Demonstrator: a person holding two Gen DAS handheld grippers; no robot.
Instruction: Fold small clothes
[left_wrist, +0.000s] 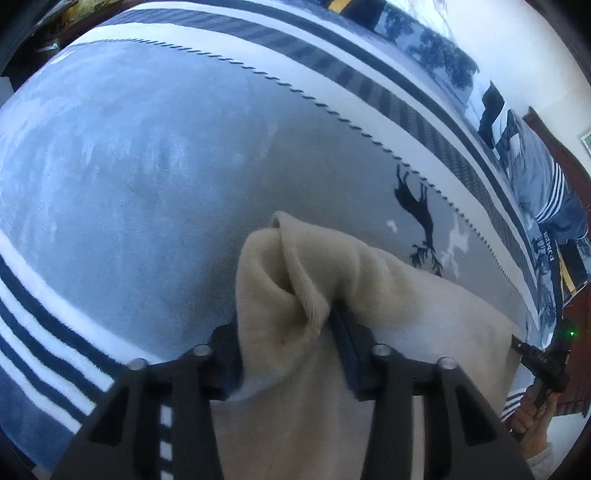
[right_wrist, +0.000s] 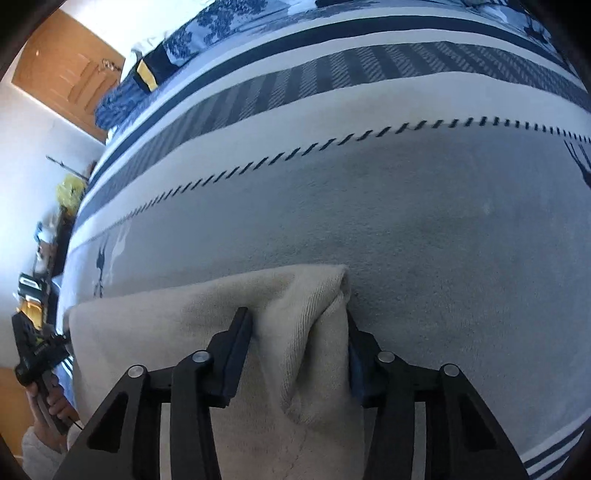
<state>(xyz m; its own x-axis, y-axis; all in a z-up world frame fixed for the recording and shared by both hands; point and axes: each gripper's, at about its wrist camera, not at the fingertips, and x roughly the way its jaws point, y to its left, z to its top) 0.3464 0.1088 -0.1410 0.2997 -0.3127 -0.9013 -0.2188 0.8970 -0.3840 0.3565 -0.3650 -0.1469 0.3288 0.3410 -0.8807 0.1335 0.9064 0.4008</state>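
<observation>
left gripper (left_wrist: 288, 332) pinching cloth (left_wrist: 369, 295) corner | right gripper (right_wrist: 299, 354) pinching other corner | blanket (right_wrist: 443, 221) | keeping edge taut, moving both evenly

Open grey blanket (right_wrist: 424, 229) all around the cream cloth (right_wrist: 155, 332); pillows (left_wrist: 532, 177) well apart.
</observation>
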